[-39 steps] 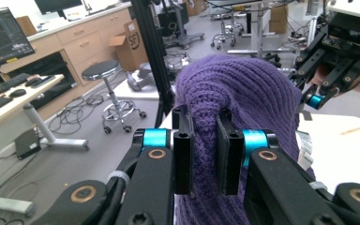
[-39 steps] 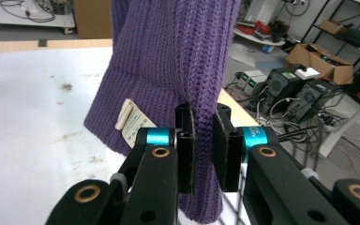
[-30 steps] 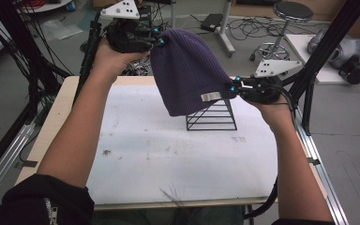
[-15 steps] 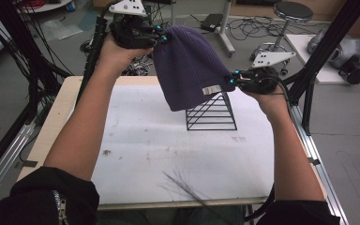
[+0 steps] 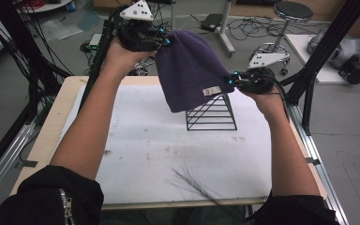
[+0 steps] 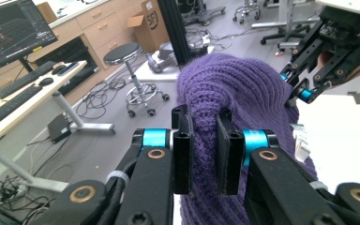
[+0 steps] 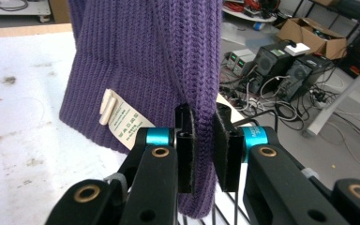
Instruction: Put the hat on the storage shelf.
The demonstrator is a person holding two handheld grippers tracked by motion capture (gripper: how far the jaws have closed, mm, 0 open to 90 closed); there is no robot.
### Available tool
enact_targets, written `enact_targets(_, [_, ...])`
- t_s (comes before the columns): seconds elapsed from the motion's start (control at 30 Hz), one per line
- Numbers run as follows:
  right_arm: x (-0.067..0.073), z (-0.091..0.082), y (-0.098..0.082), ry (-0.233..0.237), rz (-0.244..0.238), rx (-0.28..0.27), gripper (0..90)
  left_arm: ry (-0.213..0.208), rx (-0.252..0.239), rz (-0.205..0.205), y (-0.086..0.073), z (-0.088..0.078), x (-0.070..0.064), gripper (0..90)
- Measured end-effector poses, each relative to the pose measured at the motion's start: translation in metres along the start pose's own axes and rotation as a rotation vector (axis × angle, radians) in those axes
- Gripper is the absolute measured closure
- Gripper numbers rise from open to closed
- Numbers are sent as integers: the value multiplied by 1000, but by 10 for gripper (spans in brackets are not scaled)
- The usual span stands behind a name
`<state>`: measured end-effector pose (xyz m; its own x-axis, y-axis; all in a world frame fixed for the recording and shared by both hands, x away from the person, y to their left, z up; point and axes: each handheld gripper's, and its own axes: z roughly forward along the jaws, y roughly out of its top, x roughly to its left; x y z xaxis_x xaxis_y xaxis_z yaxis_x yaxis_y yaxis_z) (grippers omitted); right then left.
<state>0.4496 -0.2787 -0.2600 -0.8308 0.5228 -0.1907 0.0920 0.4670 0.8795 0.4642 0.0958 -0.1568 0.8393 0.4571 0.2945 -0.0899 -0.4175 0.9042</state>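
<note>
Both raised hands' jaws pinch the purple beanie (image 5: 187, 70) above the wire rack (image 5: 212, 115).

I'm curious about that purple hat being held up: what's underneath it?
Under the purple hat, pinched by the left gripper and right gripper, stands a black wire rack on the white table. The rack's top is covered.

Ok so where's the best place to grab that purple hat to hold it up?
Grip the hat at its knit edges, one from each side. It is soft and limp, so the left gripper pinches the top and the right gripper the lower edge by the label.
</note>
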Motion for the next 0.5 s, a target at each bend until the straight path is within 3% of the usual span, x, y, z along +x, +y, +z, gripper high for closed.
enact_targets(0.5, [-1, -12, -33, -84, 35, 3, 811, -28, 10, 35, -3, 30, -11, 793])
